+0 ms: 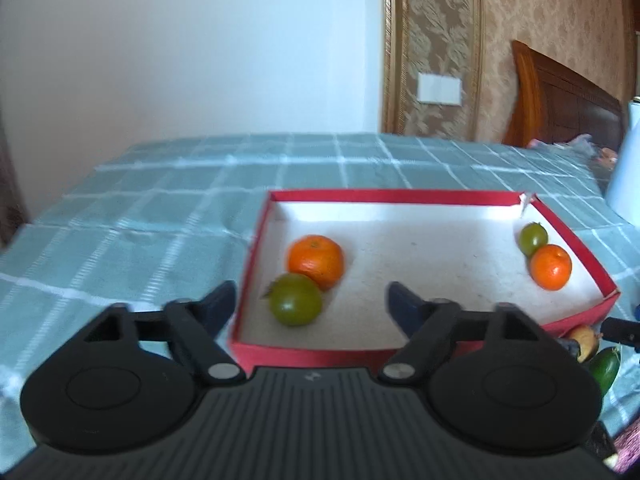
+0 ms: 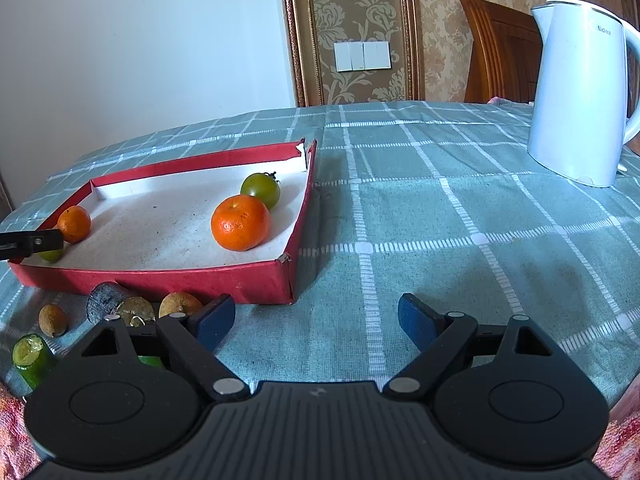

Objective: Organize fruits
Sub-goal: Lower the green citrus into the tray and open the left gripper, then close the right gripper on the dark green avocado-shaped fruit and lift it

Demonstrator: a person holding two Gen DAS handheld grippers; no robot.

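A red box with a white floor (image 1: pixel 360 196) sits on the checked tablecloth. At its near left corner a green tomato (image 1: pixel 296 300) touches an orange (image 1: pixel 316 260). My left gripper (image 1: pixel 313 302) is open just over the box's near wall; the tomato lies ahead between its fingertips, untouched by the pads. At the far right corner lie a second green tomato (image 1: pixel 534 236) and a smaller orange (image 1: pixel 550 266). In the right wrist view my right gripper (image 2: pixel 316 320) stands open and empty over bare cloth, beside the box's (image 2: pixel 160 280) corner.
In front of the box lie loose pieces: brown fruits (image 2: pixel 180 304), a dark cylinder (image 2: pixel 104 300) and a cut green piece (image 2: pixel 32 358). A white kettle (image 2: pixel 580 92) stands at the far right. A wooden headboard (image 1: pixel 560 96) and a wall lie beyond the table.
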